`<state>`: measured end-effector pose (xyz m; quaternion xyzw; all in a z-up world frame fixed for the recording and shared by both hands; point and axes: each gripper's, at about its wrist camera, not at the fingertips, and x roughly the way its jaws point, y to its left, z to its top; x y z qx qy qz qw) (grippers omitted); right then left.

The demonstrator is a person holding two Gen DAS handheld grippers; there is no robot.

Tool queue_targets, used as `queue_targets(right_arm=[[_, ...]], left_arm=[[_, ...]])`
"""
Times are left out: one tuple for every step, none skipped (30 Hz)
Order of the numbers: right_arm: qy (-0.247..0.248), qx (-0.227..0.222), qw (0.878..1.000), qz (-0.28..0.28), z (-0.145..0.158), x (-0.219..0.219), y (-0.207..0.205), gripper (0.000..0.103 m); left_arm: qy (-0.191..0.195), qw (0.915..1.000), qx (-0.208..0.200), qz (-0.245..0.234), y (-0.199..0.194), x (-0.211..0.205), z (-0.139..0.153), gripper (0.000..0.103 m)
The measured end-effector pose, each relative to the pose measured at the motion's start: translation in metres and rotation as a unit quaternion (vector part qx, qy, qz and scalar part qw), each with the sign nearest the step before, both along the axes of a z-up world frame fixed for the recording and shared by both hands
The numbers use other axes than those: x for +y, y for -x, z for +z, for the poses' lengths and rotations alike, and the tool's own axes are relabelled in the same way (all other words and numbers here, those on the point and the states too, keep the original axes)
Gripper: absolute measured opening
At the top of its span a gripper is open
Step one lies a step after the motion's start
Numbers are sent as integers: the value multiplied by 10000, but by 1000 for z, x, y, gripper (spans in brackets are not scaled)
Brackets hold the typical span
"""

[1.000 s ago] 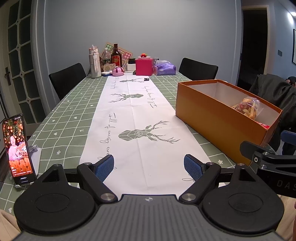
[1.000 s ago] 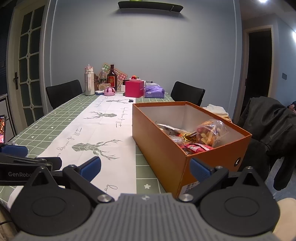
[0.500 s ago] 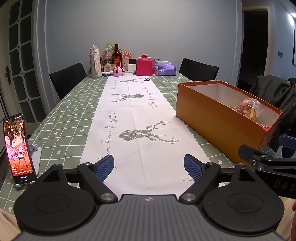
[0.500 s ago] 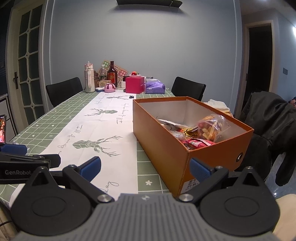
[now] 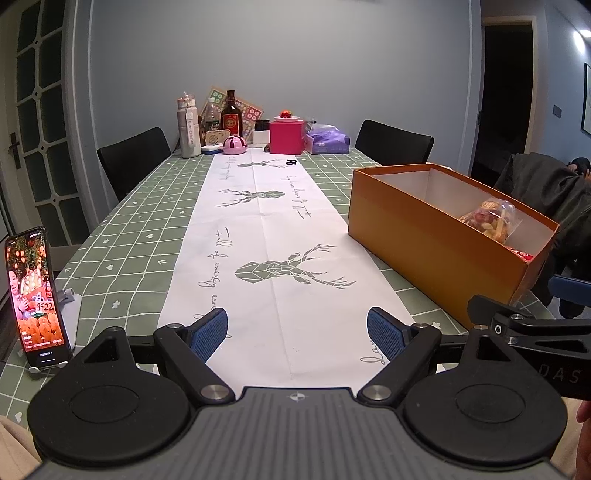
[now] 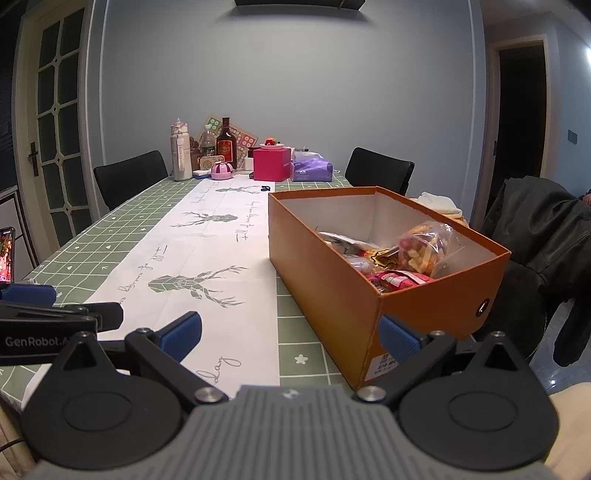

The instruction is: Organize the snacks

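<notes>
I hold my left gripper (image 5: pixel 297 332) low and level over the white deer-print table runner (image 5: pixel 273 236), jaws spread wide and empty. My right gripper (image 6: pixel 290 334) sits likewise wide and empty at the near corner of the open orange cardboard box (image 6: pixel 332 295). Only its view shows the red snack packets (image 6: pixel 397 279) beside the clear snack bag (image 6: pixel 424 249) inside.

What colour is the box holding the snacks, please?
Orange outside, white inside: the box shows best in the right wrist view.

Dim indoor lighting, cool cast. A ceiling light (image 5: pixel 583 32) flares at upper right; the phone screen (image 5: pixel 34 288) glows brightly. Strong fisheye bending at frame edges. Focus acceptable; dark doorway (image 6: pixel 521 110) lacks detail.
</notes>
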<state>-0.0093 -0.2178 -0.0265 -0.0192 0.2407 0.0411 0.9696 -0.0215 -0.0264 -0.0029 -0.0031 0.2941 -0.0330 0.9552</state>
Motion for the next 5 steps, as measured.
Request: queue_targets(right_arm=[[-2, 8, 10000, 4, 0, 0, 0, 99], [-5, 15, 10000, 8, 0, 0, 0, 99], [-9, 21, 10000, 11, -1, 0, 0, 99], [-13, 30, 10000, 13, -1, 0, 0, 99], [-16, 37, 10000, 15, -1, 0, -1, 99]], left_arm=[[2, 10000, 2, 4, 0, 0, 0, 100], [1, 10000, 1, 4, 0, 0, 0, 100], [6, 10000, -1, 3, 0, 0, 0, 100], [8, 10000, -6, 2, 0, 0, 0, 100], [-2, 10000, -5, 10, 0, 0, 0, 100]])
